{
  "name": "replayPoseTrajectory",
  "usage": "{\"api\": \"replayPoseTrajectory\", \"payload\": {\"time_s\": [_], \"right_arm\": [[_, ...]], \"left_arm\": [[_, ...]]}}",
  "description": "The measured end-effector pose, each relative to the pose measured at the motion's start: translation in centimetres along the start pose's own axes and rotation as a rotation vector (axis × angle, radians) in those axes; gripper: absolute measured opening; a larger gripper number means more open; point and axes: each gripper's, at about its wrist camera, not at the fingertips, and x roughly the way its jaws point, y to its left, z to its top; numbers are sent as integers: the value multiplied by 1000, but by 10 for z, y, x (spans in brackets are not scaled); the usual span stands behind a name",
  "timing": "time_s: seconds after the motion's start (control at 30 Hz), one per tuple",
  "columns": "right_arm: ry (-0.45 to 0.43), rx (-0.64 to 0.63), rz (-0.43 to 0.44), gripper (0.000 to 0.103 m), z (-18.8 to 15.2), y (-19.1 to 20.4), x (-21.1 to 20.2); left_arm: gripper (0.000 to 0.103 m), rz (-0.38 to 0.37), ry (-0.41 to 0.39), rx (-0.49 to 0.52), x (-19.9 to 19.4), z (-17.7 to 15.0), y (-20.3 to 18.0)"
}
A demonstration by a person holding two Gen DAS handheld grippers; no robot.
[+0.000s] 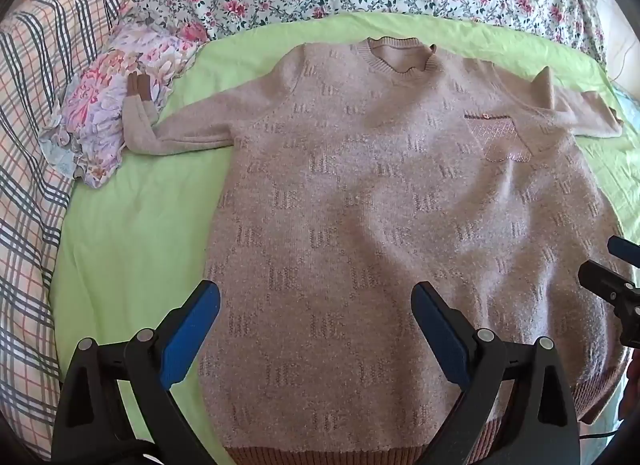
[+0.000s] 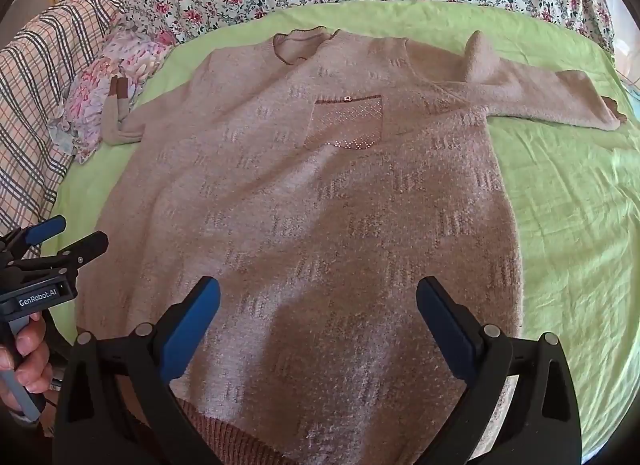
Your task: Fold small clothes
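Pink knit sweater (image 1: 360, 205) spread flat, front up, on green sheet (image 1: 132, 233), beneath and beyond both jaw pairs. Left gripper (image 1: 316, 329) spread wide, empty, over hem. Right gripper (image 2: 318, 325) likewise released, empty. Left sleeve (image 1: 180, 133) draped onto floral cloth (image 1: 120, 97); likely to snag or drag it while folding.

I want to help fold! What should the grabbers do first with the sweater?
Probably the left gripper should reach for the left sleeve. The sweater lies flat with both sleeves spread out, and both grippers are open and empty near its hem.
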Motion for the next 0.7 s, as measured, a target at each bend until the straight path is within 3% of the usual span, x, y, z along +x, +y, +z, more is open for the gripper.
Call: {"api": "replayPoseTrajectory", "payload": {"time_s": [0.7], "right_arm": [[-28, 28, 13, 99, 5, -8, -3]], "left_arm": [[97, -13, -18, 6, 5, 5, 0]]}}
